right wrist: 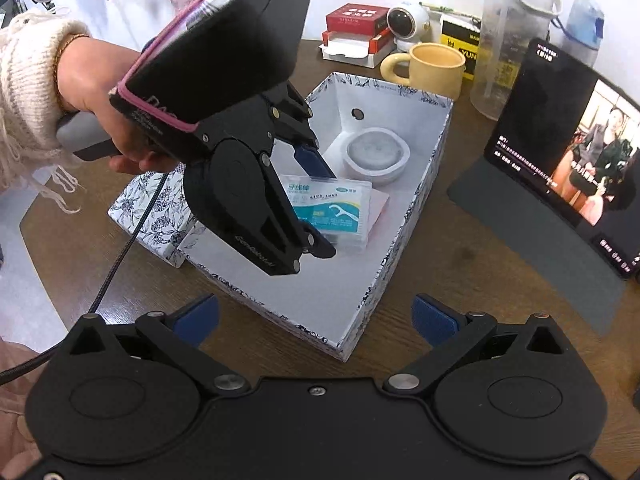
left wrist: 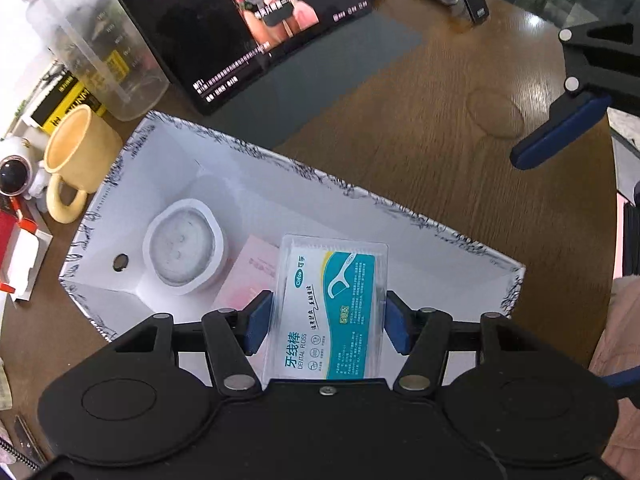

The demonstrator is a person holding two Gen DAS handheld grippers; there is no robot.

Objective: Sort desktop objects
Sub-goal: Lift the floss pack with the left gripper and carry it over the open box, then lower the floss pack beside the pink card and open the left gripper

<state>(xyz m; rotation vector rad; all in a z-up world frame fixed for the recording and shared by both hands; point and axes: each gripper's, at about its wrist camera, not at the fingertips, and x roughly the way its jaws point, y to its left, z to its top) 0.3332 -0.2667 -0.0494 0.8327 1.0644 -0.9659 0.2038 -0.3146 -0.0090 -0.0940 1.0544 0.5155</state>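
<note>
The dental floss box [left wrist: 332,308] is being gripped between the blue pads of the left gripper [left wrist: 326,320], low inside the white storage box [left wrist: 400,210], over a pink packet [left wrist: 248,276]. It is best being lowered flat before release, kept right of the round white container [left wrist: 182,254]. The right gripper [right wrist: 316,320] is being held spread and empty at the near rim.

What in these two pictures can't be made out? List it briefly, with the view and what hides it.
- Pink packet: mostly covered by the floss box in both views; print unreadable.
- Whether the floss box rests on the packet or hangs above it: unclear in either view.
- Round white dish contents: blurred, left wrist view.
- Right gripper: left wrist view shows one finger; the edge cuts the rest.
- Tablet text: too small.
</note>
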